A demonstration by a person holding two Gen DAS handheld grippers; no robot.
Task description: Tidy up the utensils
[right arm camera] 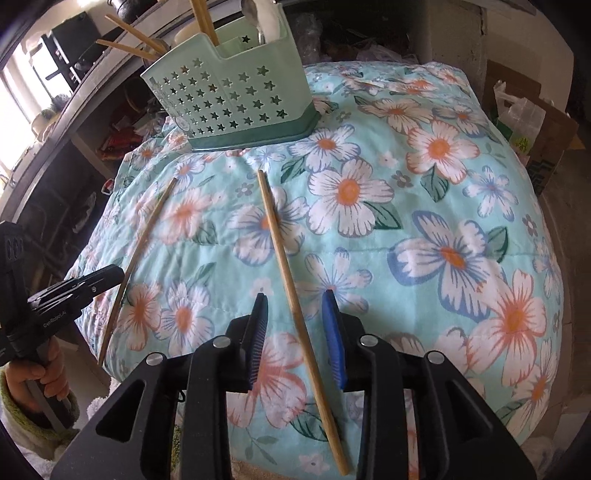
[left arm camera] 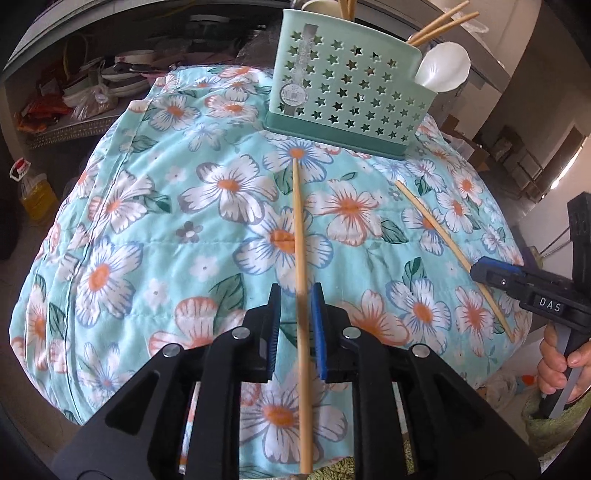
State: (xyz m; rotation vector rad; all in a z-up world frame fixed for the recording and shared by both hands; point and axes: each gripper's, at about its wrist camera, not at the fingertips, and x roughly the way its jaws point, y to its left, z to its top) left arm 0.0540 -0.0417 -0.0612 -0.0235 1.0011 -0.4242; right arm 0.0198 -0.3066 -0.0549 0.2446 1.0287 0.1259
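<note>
- The left gripper hangs low over the flowered cloth, its jaws spread a little.
- One chopstick lies on the cloth and runs lengthwise through the gap between those jaws; whether the pads touch it cannot be told.
- The right gripper has its jaws spread wider.
- A second chopstick lies on the cloth between them, slanted, clear of both pads.
- In the right wrist view the first chopstick lies off to the left, beside the left gripper's tip.
- The green star-cut holder stands at the cloth's far edge, holding more chopsticks and a white spoon.
</note>
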